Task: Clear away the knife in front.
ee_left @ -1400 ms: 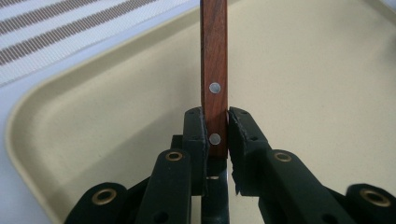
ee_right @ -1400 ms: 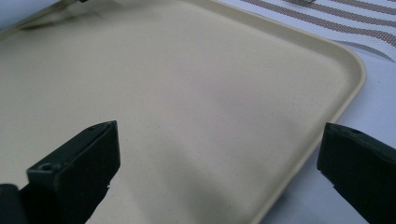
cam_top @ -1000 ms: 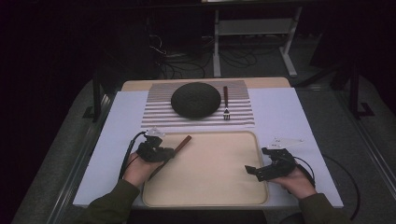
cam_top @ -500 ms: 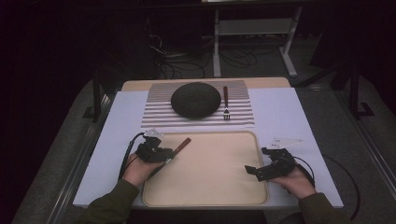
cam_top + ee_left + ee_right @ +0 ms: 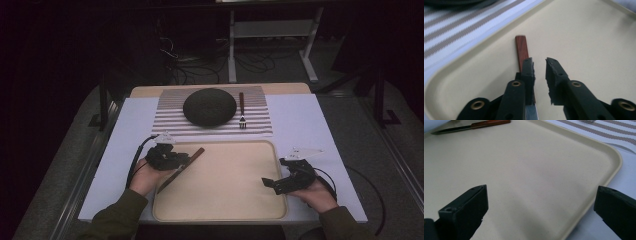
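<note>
A knife with a red-brown handle lies slanted in the left part of the beige tray. My left gripper hovers low over its middle. In the left gripper view the jaws have just been closing to a narrow gap. The knife handle runs under the left jaw, and nothing sits between the pads. My right gripper rests at the tray's right edge, wide open and empty. The right gripper view shows the knife far off across the tray.
Beyond the tray, a dark round plate and a fork lie on a striped placemat. A white sheet covers the table under everything. The tray floor to the right of the knife is bare.
</note>
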The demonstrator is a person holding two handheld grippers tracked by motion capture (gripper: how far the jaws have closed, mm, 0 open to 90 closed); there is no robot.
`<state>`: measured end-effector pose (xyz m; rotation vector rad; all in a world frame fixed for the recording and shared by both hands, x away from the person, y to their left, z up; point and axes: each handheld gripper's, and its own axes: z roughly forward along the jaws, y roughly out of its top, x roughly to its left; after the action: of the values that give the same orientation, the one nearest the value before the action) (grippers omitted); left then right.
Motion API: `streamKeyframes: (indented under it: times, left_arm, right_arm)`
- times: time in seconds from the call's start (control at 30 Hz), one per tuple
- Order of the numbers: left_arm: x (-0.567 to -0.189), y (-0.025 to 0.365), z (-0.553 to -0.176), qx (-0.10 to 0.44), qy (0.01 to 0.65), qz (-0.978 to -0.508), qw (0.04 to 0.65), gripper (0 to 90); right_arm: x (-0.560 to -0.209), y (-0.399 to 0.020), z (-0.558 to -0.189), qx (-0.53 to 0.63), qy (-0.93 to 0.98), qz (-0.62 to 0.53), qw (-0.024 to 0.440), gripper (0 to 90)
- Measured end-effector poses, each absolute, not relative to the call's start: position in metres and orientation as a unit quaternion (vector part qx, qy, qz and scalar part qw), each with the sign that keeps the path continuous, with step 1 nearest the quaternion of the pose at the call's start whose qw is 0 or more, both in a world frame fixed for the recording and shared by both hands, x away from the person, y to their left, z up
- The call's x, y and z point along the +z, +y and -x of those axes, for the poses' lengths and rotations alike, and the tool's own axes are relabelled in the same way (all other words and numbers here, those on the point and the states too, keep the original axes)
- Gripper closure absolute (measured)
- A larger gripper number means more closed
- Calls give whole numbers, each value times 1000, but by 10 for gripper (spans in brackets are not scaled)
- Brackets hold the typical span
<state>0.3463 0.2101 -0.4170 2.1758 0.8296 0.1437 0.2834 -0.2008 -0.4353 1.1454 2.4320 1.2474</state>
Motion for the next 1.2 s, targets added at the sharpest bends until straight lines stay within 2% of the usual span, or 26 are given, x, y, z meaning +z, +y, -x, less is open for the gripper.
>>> streamKeyframes:
  times: [0.2,0.53,1.2]
  left_arm:
    - [-419,201,-357,47,308,-868,387,897]
    - [-434,176,-370,50,282,-887,363,900]
    - [-445,189,-369,53,304,-883,352,899]
  right_arm:
    - [-436,-200,-284,416,820,-384,89,0]
    - [-438,-199,-284,409,824,-380,90,0]
    - [-438,-200,-284,406,825,-382,94,0]
